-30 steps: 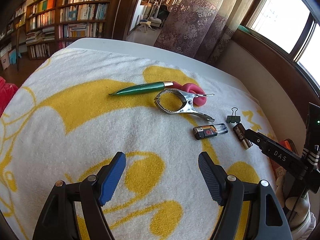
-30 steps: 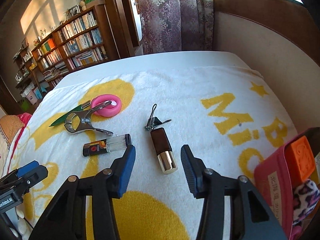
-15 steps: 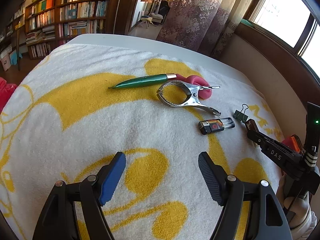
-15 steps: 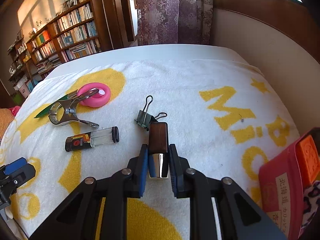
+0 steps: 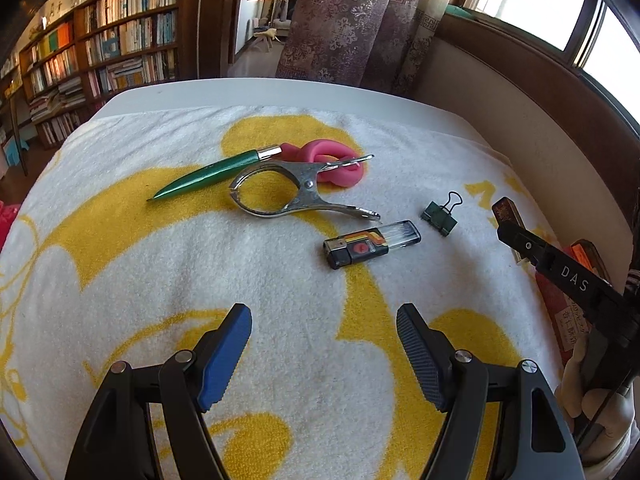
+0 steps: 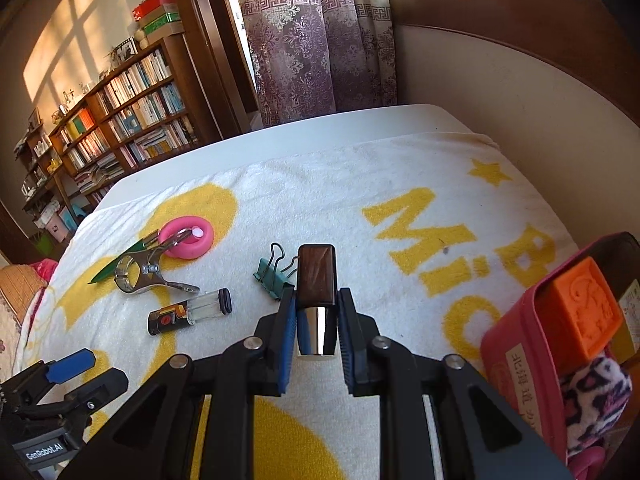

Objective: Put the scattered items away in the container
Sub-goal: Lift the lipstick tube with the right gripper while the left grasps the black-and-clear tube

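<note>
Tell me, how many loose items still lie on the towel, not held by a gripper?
5: green pen and pink ring at the far side, metal clamp overlapping them, lighter nearer, binder clip beside it. None seems hidden.

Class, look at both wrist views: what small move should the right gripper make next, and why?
Probably lift and carry toward the pink container on its right. The right gripper is already shut on the brown and silver tube, with both pads against its silver end, so the grasp looks done. The container is open, with an orange block already inside.
</note>
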Demonstrator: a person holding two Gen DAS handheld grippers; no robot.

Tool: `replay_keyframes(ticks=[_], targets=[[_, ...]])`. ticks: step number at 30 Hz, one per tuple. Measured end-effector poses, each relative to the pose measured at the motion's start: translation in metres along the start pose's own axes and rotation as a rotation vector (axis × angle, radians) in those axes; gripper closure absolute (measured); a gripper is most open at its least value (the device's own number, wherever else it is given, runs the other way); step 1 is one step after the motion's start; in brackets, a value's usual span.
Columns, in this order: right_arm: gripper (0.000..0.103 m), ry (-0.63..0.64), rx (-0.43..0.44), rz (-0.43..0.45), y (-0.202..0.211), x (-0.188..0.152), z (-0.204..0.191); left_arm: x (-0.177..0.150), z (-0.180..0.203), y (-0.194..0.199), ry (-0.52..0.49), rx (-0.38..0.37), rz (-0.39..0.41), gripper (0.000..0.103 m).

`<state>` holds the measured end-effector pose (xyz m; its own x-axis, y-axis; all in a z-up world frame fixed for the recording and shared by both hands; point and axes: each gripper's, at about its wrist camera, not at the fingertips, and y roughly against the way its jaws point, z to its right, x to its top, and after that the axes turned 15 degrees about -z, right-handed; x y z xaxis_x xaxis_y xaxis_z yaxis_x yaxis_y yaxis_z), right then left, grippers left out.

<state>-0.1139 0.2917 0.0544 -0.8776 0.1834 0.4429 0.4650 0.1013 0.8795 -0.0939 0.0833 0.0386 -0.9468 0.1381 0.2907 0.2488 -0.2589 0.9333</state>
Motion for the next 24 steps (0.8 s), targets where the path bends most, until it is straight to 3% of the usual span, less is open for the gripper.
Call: replay_keyframes(ticks=[4, 10, 17, 24], targets=[[0.081, -0.029, 0.005, 0.030, 0.009, 0.002, 0.007, 0.012, 0.023, -0.009, -0.003, 0.022, 0.007, 0.026], [0.081, -0.057, 0.001, 0.063, 0.018, 0.003, 0.014, 0.030, 0.042, -0.031, 0.072, 0.020, 0.005, 0.026], [0.082, -0.072, 0.013, 0.073, 0.021, 0.003, 0.017, 0.040, 0.050, -0.048, 0.164, 0.049, 0.023, 0.026], [0.082, -0.072, 0.015, 0.071, 0.020, 0.002, 0.017, 0.044, 0.055, -0.052, 0.165, 0.074, 0.046, 0.024]])
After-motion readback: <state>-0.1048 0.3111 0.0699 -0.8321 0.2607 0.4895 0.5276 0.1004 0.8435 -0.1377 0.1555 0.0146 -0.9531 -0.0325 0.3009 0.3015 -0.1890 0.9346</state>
